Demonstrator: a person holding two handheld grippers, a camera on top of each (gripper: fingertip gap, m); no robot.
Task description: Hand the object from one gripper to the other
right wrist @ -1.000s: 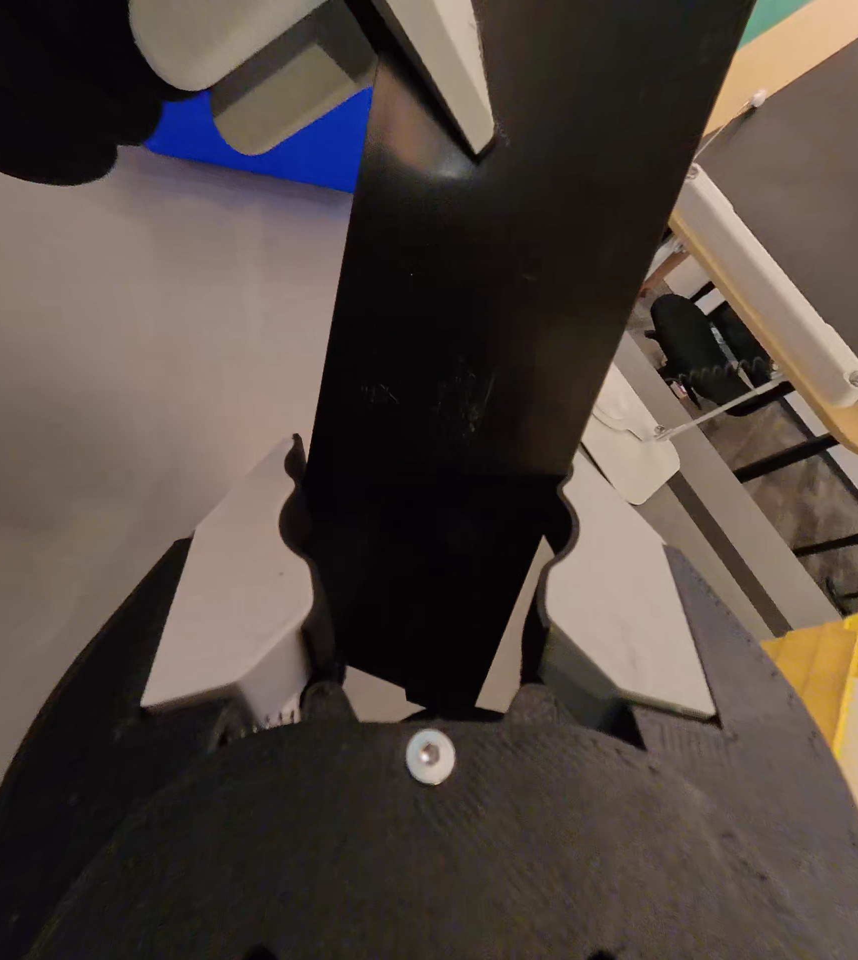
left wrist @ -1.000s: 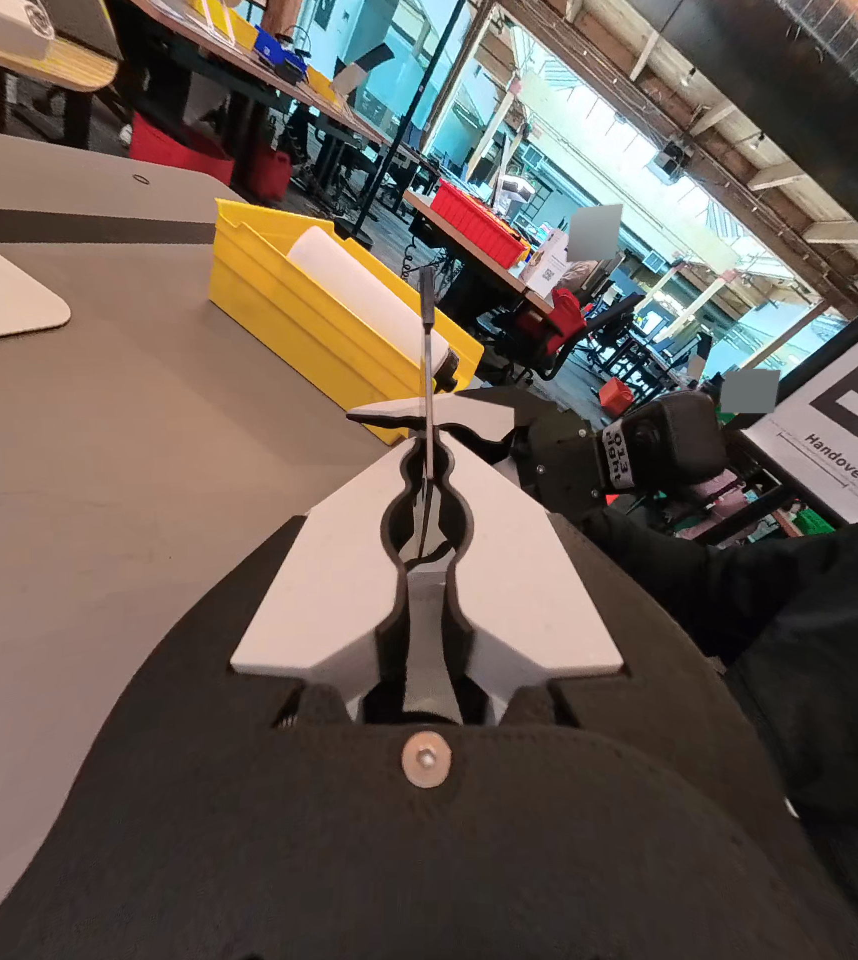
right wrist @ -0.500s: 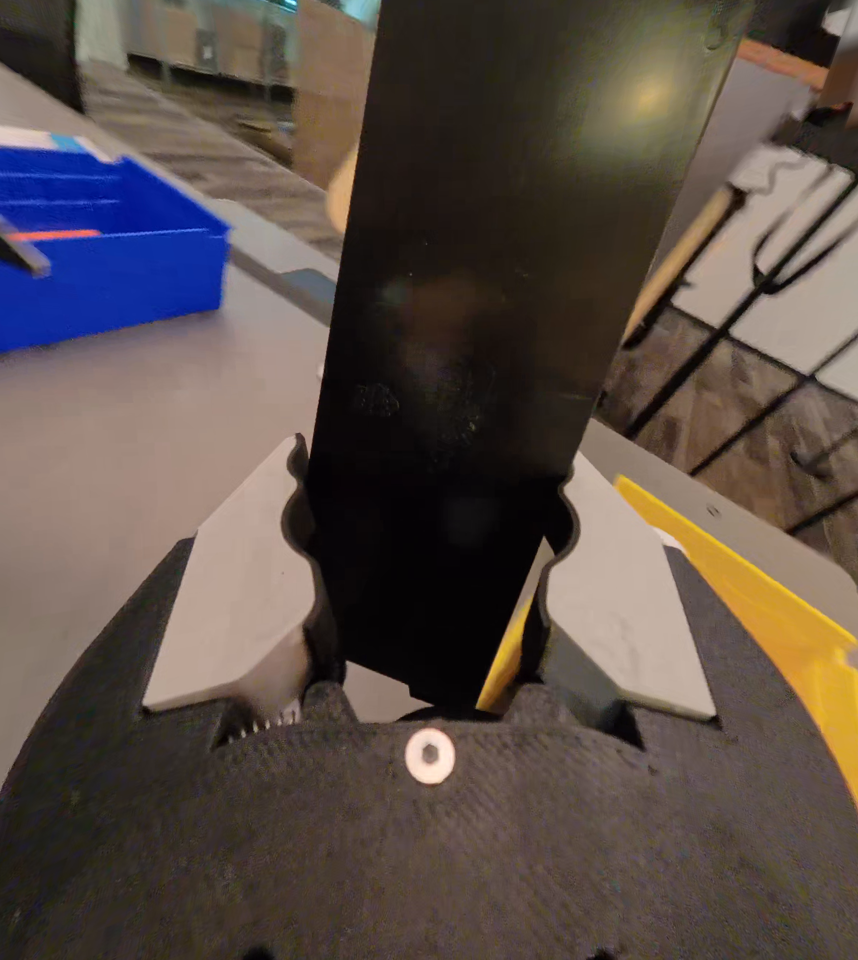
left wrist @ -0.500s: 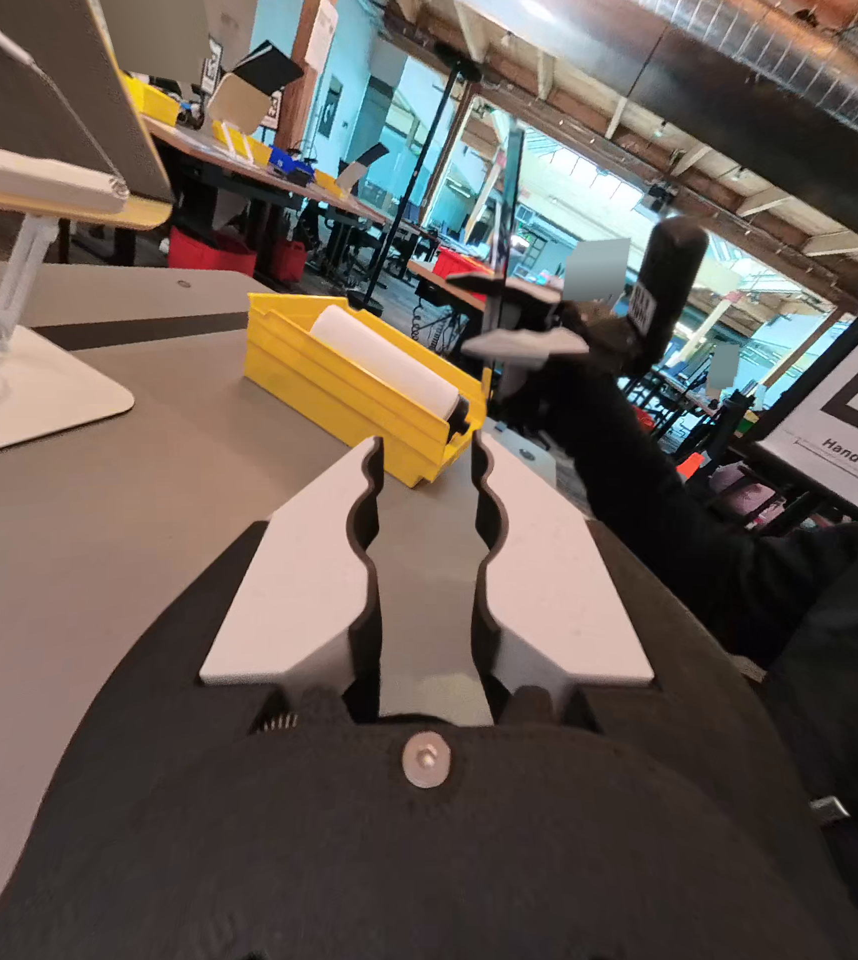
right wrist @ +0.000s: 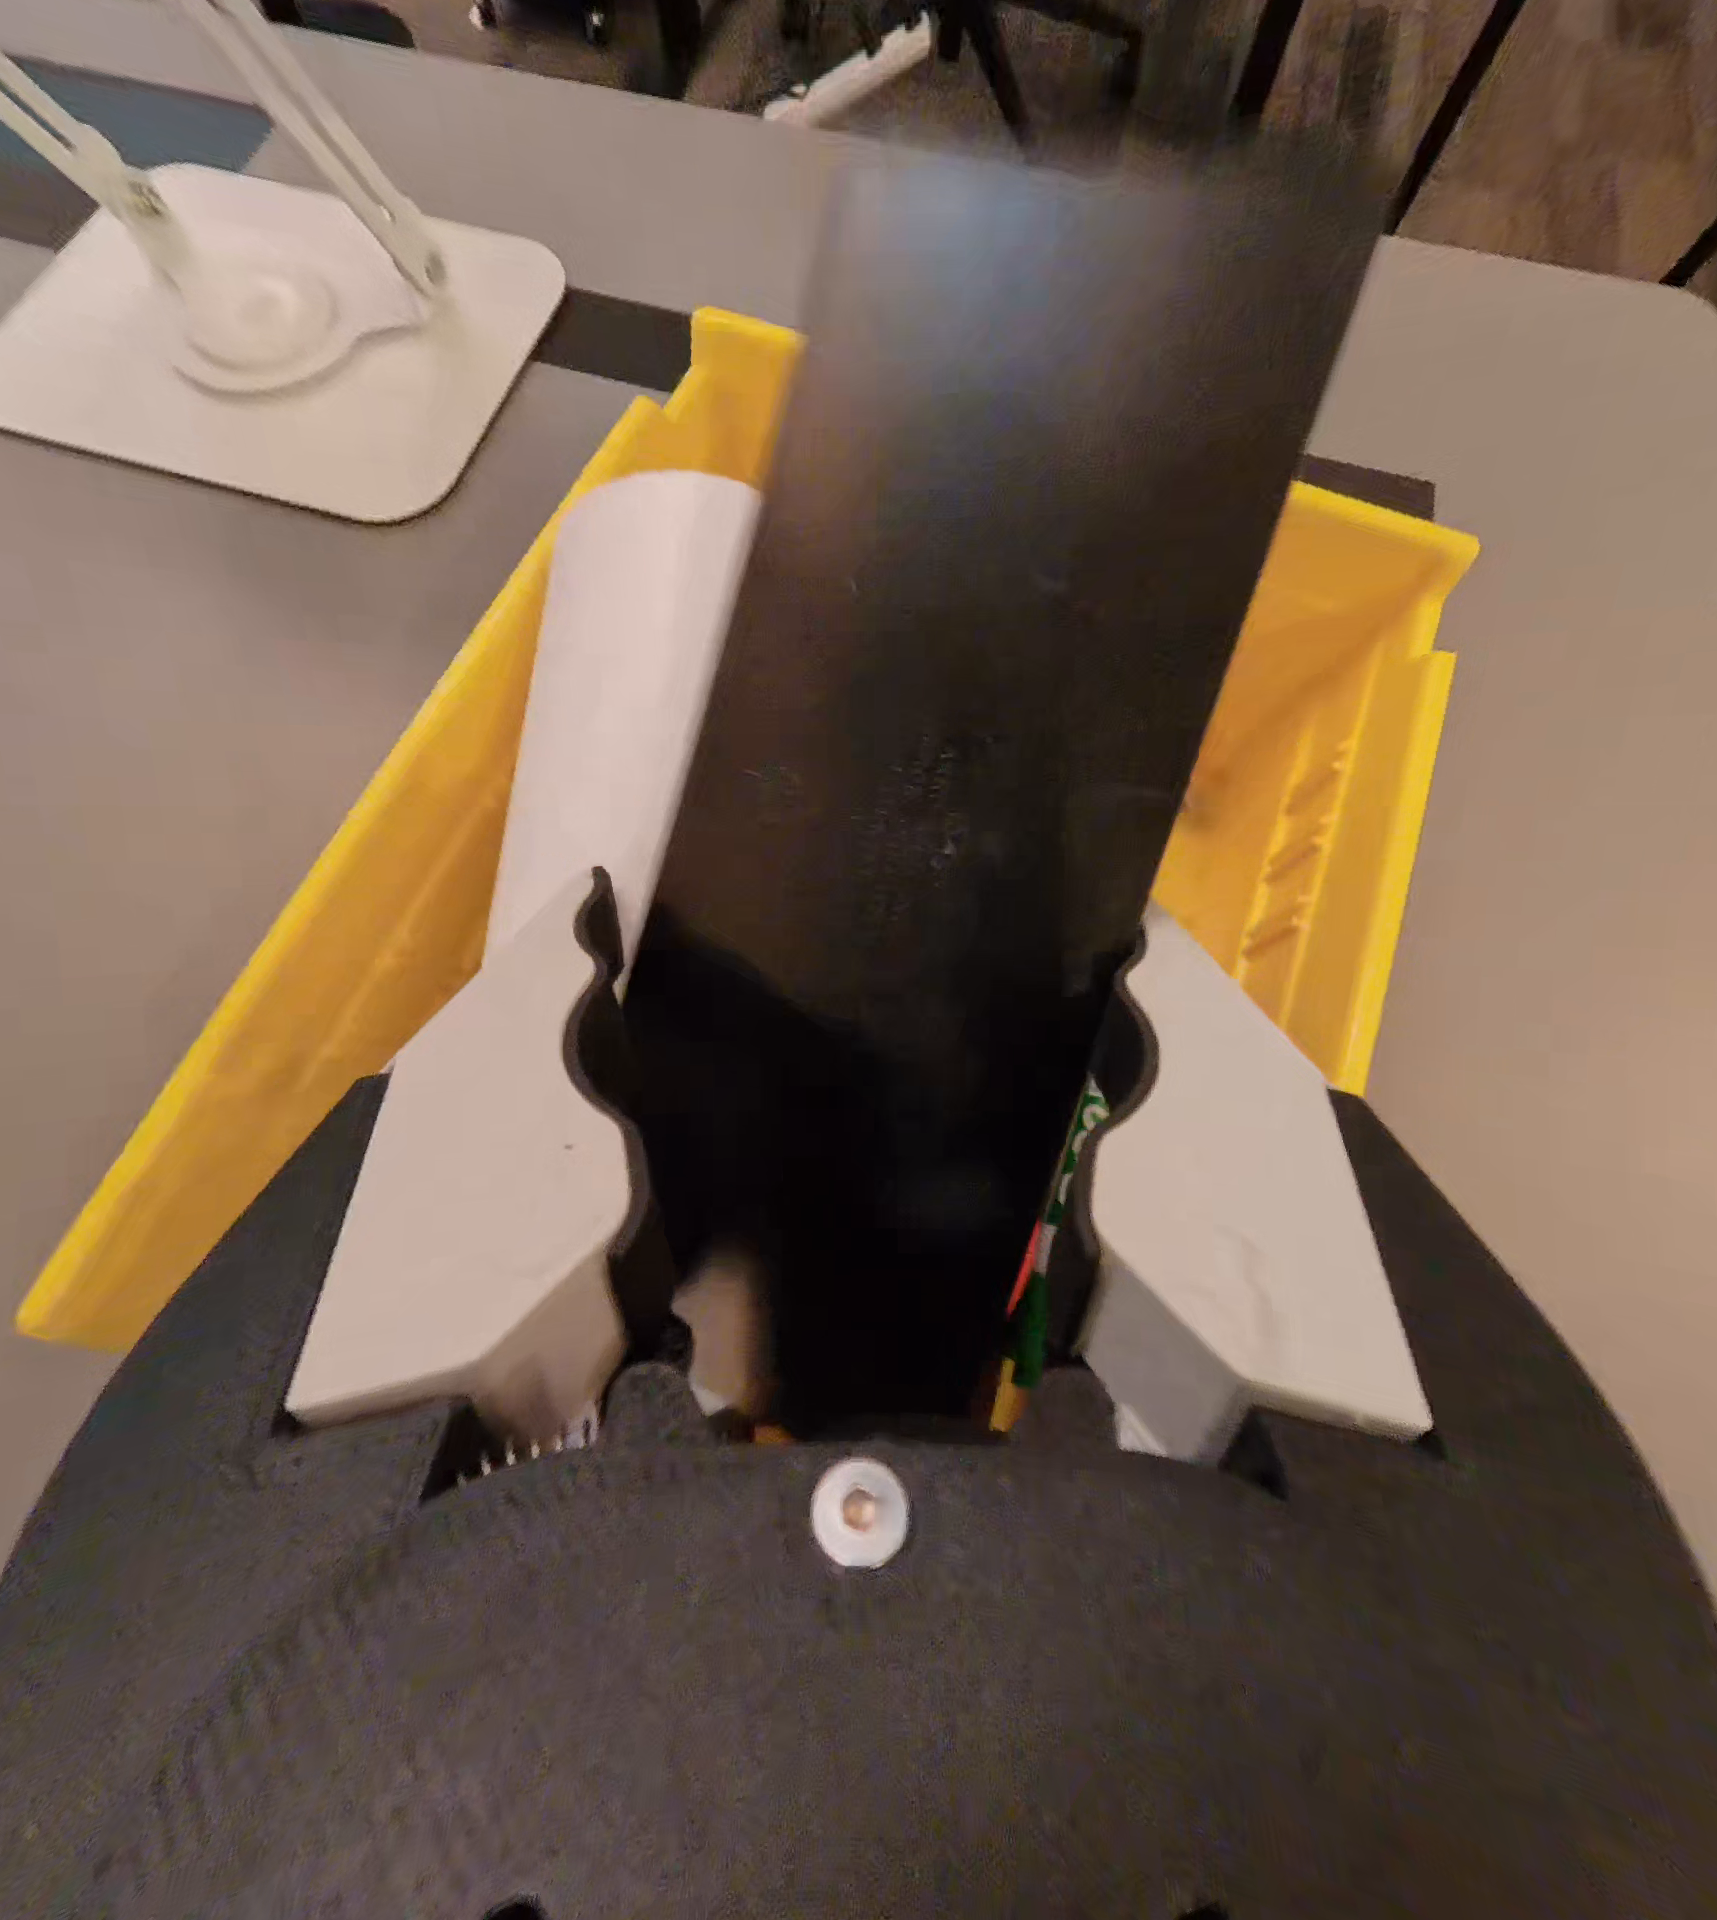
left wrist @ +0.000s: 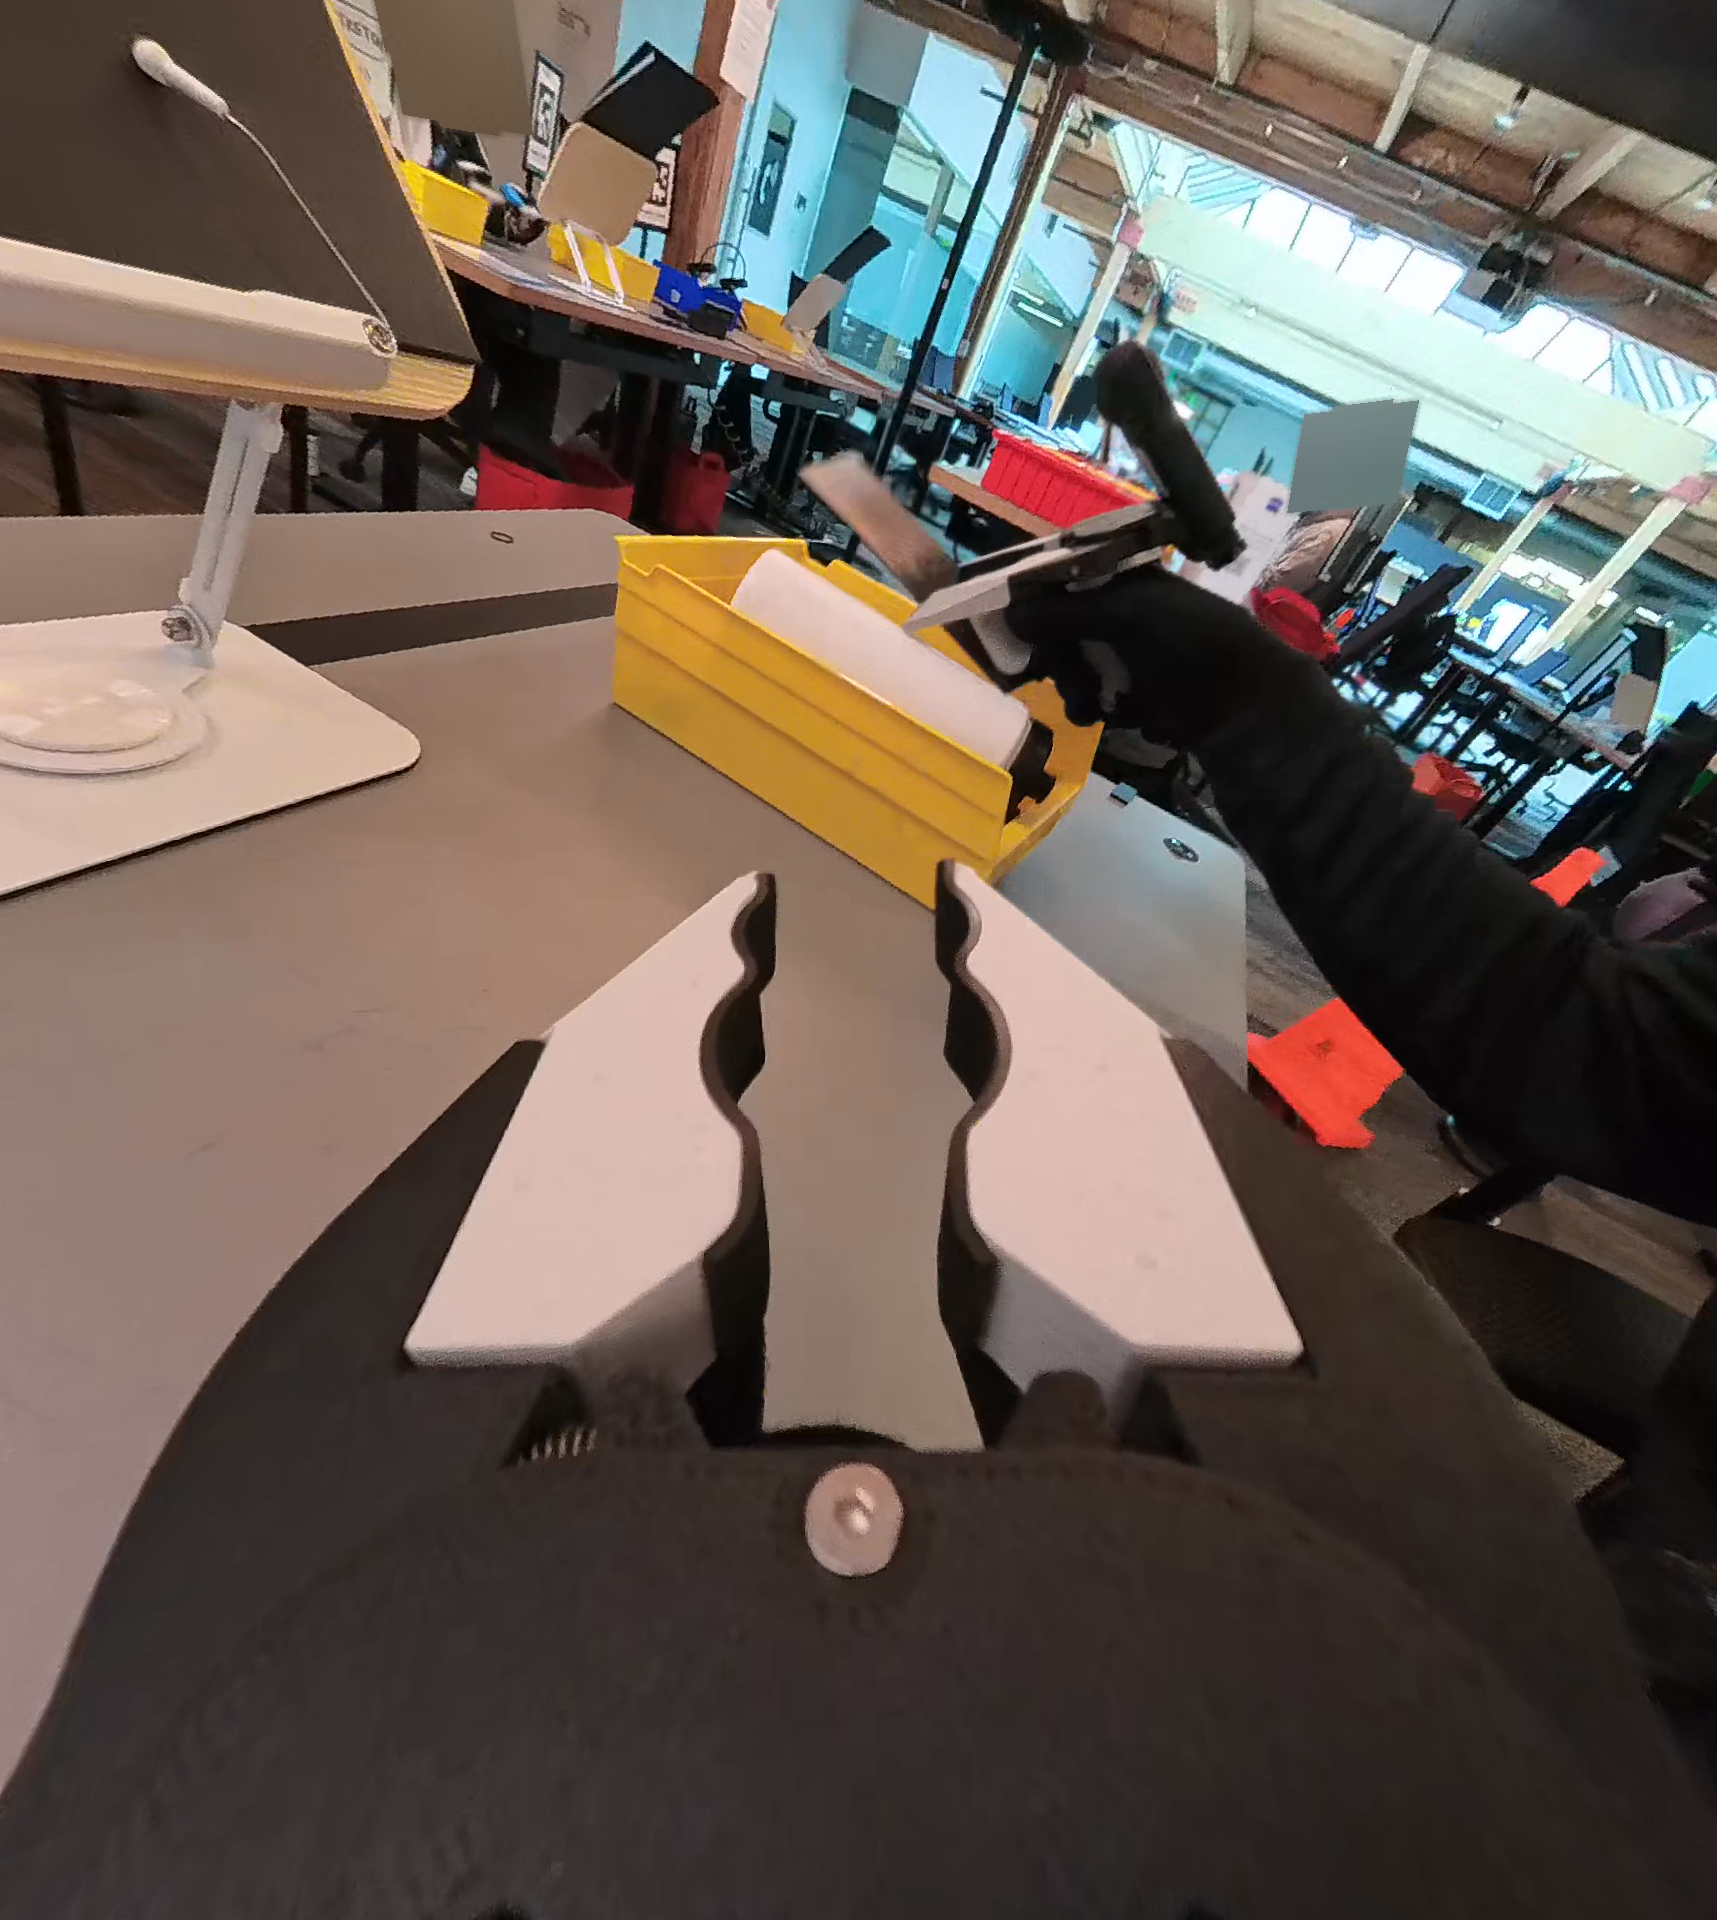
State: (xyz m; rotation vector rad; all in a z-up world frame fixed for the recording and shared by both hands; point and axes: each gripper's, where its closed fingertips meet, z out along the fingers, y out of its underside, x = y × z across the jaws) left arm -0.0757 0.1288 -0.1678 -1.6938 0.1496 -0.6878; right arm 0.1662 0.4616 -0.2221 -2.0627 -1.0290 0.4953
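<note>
Left gripper (left wrist: 854, 894): fingers spread with bare grey table (left wrist: 210, 1091) showing through the gap; nothing between them.
Right gripper (right wrist: 864, 925): clamped on the flat black object (right wrist: 989, 623), one finger against each long edge. In the left wrist view it shows farther off, edge-on, in a black-gloved hand (left wrist: 1093, 644); its jaw gap cannot be read there.
Black object: a long, flat, dark strip reaching forward out of the right gripper, over the yellow bin (right wrist: 314, 987). Its far end is blurred in the right wrist view, and in the left wrist view it is only a smeared brownish patch above the bin. What it is cannot be told.
Yellow bin: on the table near its far corner, well ahead of the left gripper. The strip and the gripper body hide much of its inside.
White roll (right wrist: 625, 675): lies lengthwise in the bin; its near end is hidden behind the right gripper's finger.
Small items by the right finger: slivers of green, red and orange, too covered to identify.
White stand (left wrist: 106, 727): base plate rests on the table left of the bin; its upper part is cut off.
</note>
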